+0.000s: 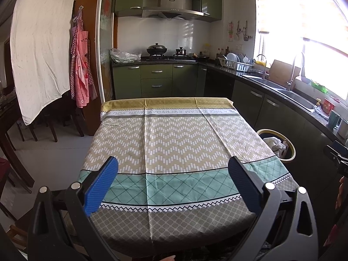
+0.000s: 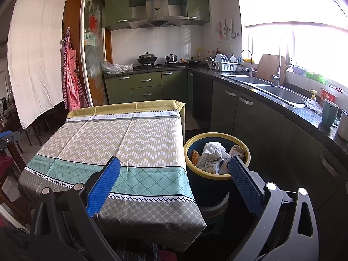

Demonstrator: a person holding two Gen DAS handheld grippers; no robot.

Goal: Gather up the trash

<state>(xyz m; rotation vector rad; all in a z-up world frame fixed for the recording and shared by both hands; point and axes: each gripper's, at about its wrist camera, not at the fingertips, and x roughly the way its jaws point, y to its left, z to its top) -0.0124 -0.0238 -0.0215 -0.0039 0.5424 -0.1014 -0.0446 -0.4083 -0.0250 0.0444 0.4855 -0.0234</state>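
A dark bin with a yellow rim [image 2: 217, 175] stands on the floor right of the table; it holds crumpled white wrappers [image 2: 212, 155] and a small carton [image 2: 238, 151]. It also shows in the left wrist view [image 1: 292, 155]. The table [image 1: 174, 152] carries a patterned cloth. A tiny white scrap [image 2: 126, 165] lies on the cloth near its right front. My left gripper [image 1: 174, 167] is open and empty above the table's near edge. My right gripper [image 2: 175, 167] is open and empty, over the table's right edge and the bin.
A dark counter with a sink [image 2: 280, 93], mugs [image 2: 329, 113] and green cabinets runs along the right. A stove with pots [image 2: 148, 58] stands at the back. Chairs [image 1: 52, 128] and a hanging white sheet [image 1: 41, 43] are at the left.
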